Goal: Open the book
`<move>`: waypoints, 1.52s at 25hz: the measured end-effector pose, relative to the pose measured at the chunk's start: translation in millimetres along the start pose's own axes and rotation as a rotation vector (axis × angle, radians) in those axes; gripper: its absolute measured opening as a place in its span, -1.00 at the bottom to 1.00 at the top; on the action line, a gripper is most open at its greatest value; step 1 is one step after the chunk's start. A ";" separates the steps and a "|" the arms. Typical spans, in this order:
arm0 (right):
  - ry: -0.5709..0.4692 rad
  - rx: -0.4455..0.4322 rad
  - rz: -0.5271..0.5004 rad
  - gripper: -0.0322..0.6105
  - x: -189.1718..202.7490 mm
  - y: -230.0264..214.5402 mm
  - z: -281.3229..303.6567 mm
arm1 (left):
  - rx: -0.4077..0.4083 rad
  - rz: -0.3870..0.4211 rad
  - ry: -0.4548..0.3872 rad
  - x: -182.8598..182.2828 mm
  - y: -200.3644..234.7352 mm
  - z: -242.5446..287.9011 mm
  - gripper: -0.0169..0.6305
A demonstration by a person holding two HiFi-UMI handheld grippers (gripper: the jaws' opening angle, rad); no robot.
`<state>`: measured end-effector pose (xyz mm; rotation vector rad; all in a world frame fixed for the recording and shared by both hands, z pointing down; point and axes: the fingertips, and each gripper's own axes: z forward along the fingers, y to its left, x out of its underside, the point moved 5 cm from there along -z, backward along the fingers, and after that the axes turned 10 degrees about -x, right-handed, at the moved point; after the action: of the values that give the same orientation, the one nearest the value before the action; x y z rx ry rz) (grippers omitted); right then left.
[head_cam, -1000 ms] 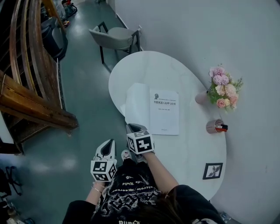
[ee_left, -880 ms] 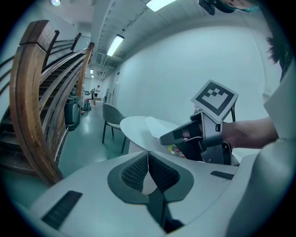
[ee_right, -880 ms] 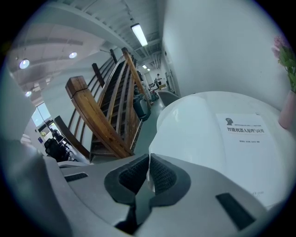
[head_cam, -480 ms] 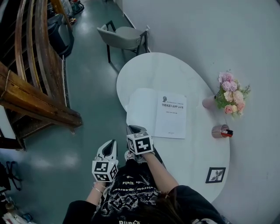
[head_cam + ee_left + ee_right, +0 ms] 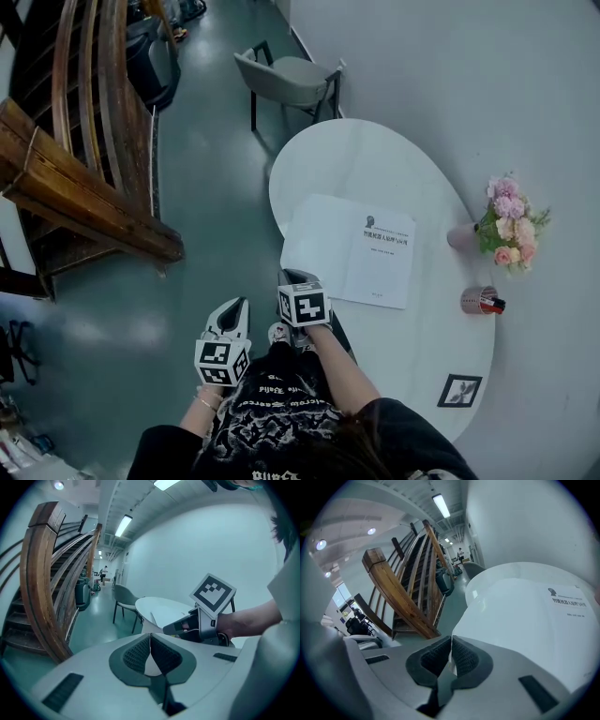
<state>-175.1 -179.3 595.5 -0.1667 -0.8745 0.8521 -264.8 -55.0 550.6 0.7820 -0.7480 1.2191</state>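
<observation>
Seen from above, a book (image 5: 352, 251) lies open on a white oval tabletop (image 5: 356, 159), its printed title page facing up and its left leaf flat by the near left edge. The right tool (image 5: 292, 276), in the hand of a seated person, meets the book's near left corner. The left tool (image 5: 232, 307) hangs beside it, off the tabletop and over the green floor (image 5: 206, 234). A vase of pink flowers (image 5: 511, 225), a cup of pens (image 5: 480, 300) and a small framed picture (image 5: 459, 389) stand along the far side, well apart from the book. A grey chair (image 5: 286, 80) sits at the table's far end, and a wooden staircase (image 5: 84, 187) runs along the left. From the left tool's own camera, its jaws are pressed together with nothing between them. The right tool, its marker cube raised, lies just ahead by the table's rim. From the right tool's camera, its jaws are together at the book's corner. The white edge of the leaf runs straight into the tips and appears pinched there. The title page spreads away to the right.
</observation>
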 end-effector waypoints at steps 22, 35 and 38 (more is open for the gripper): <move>-0.212 -0.020 -0.051 -0.27 -10.9 -0.8 -73.9 | 0.085 0.004 -0.038 -13.5 -41.5 9.2 -0.87; -0.354 0.165 -0.023 -0.28 -1.1 -44.8 -161.0 | 0.208 0.039 -0.061 -33.2 -102.3 24.0 -0.87; -0.360 0.206 -0.016 -0.28 7.6 -52.6 -175.2 | 0.242 0.052 -0.065 -36.5 -117.1 27.0 -0.87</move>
<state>-13.3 -174.0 510.0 0.1794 -1.1139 0.9676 -158.9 -115.7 520.8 1.0101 -0.6839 1.3531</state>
